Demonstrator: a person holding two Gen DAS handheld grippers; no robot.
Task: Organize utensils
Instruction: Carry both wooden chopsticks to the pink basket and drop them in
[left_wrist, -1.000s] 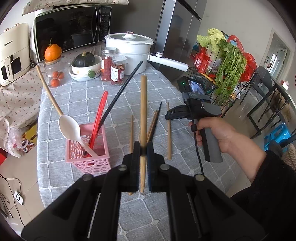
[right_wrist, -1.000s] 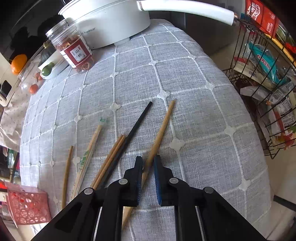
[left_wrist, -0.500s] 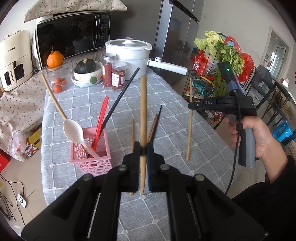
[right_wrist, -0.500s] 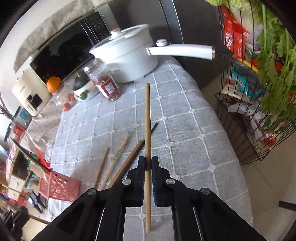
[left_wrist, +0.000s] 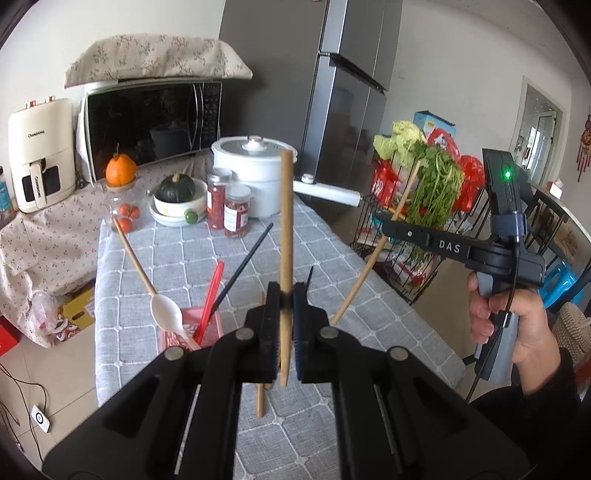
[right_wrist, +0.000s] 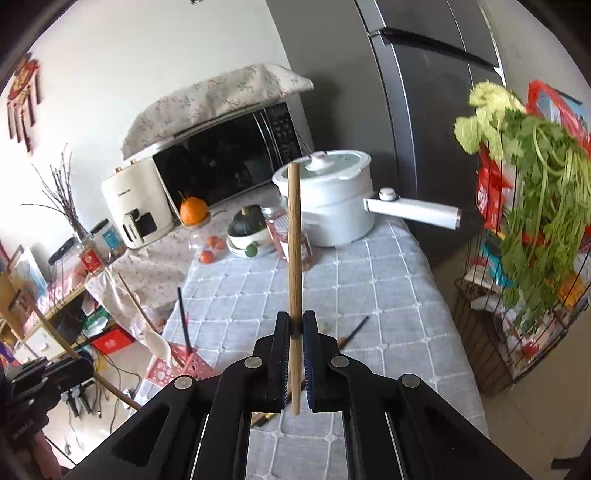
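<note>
Soft, even daylight fills both views; it seems to come from the bright doorway (left_wrist: 543, 129) at the right of the left wrist view, which is washed out to near white. Shadows on the grey cloth of the worktop (left_wrist: 207, 251) are faint and diffuse. The microwave door (left_wrist: 147, 125) shows dim reflections, and the fridge (right_wrist: 436, 110) has pale streaks of glare. Both views are strongly bent by the fisheye lens, with straight edges curving and black corners around the round picture. Focus is sharp at the centre; the greens (right_wrist: 535, 192) near the edge look slightly smeared.
</note>
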